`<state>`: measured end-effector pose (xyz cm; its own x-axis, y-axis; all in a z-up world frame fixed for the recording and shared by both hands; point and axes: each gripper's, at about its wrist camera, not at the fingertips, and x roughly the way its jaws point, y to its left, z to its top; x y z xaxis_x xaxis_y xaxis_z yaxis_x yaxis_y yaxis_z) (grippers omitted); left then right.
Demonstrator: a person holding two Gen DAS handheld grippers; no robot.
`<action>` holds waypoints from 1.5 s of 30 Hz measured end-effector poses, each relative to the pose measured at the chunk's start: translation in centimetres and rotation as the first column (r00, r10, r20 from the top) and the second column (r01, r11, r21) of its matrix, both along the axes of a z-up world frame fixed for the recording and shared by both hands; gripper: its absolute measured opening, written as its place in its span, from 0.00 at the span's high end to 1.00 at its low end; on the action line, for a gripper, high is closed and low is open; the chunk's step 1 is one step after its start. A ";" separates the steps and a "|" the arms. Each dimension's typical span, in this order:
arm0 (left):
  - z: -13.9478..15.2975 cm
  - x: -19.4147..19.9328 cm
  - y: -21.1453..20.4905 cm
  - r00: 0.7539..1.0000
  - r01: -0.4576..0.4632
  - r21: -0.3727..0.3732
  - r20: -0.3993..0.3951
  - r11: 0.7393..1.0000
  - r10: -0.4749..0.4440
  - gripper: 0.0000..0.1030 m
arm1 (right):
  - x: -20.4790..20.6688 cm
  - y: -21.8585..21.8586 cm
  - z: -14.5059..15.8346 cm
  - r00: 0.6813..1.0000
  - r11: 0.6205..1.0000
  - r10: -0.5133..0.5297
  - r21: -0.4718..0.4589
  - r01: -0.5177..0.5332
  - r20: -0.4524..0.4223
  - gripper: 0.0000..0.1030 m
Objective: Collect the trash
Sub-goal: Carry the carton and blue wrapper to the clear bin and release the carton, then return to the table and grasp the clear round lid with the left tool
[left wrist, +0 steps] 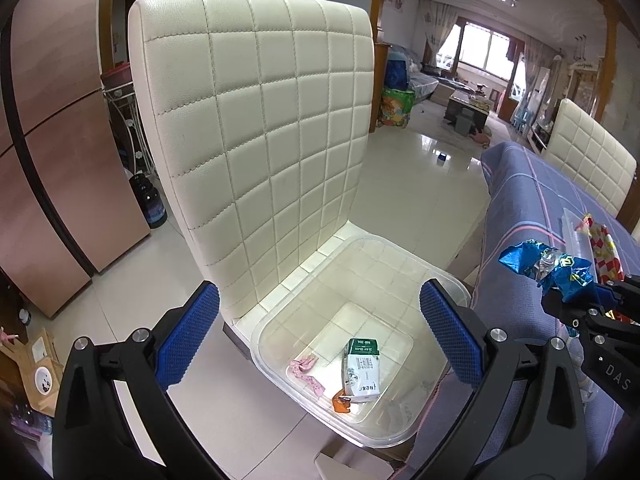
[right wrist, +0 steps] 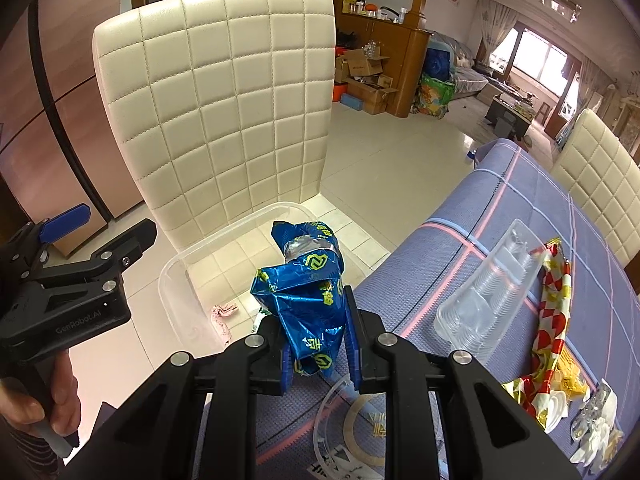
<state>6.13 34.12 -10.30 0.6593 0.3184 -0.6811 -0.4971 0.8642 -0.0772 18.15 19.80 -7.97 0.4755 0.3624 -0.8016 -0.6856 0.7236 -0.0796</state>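
Note:
A crumpled blue foil wrapper (right wrist: 304, 292) is pinched in my right gripper (right wrist: 320, 340), which is shut on it at the table's edge, beside the clear plastic bin (right wrist: 176, 280). In the left wrist view the same wrapper (left wrist: 548, 266) shows at the right, held by the right gripper (left wrist: 576, 300). My left gripper (left wrist: 320, 336) is open above the clear bin (left wrist: 280, 320) on the chair seat, nothing between its blue pads (left wrist: 188, 336). Inside the bin lie a small milk carton (left wrist: 362, 370), a pink scrap (left wrist: 306, 370) and an orange scrap (left wrist: 342, 404).
A cream quilted chair (left wrist: 256, 120) carries the bin. The table with the purple checked cloth (right wrist: 520, 240) holds a clear plastic tray (right wrist: 492, 284), a red-and-yellow wrapper (right wrist: 554, 312), a clear round lid (right wrist: 348, 428) and small white wrappers (right wrist: 596, 428). A hand (right wrist: 60, 400) grips the left tool.

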 end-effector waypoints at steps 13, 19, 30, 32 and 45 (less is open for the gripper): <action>-0.1 0.2 -0.5 1.000 0.013 -0.025 -0.008 1.000 -0.013 0.04 | -0.4 -1.4 0.7 0.999 1.000 -0.024 0.017 0.023 0.040 0.30; 0.8 -0.1 -2.0 0.999 0.046 -0.036 -0.006 0.998 -0.046 0.04 | -0.7 -3.7 1.2 0.997 0.996 -0.072 0.045 0.071 0.033 0.30; 3.4 0.9 -11.0 0.967 0.255 0.016 0.011 0.967 -0.255 0.04 | -0.6 -15.3 2.8 0.942 0.941 -0.331 0.103 0.324 0.060 0.30; 3.8 1.2 -13.0 0.955 0.295 0.032 0.008 0.955 -0.295 0.04 | -0.8 -17.4 2.7 0.927 0.925 -0.371 0.110 0.363 0.057 0.30; 4.3 5.3 -20.4 0.912 0.409 0.009 -0.043 0.912 -0.408 0.04 | -0.3 -25.0 1.7 0.876 0.873 -0.481 0.112 0.476 0.029 0.30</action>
<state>11.47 13.70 -6.04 0.7071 0.0392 -0.7060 -0.1024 0.9936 -0.0474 17.90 -5.21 -6.23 0.6522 0.1546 -0.7421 -0.2502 0.9680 -0.0182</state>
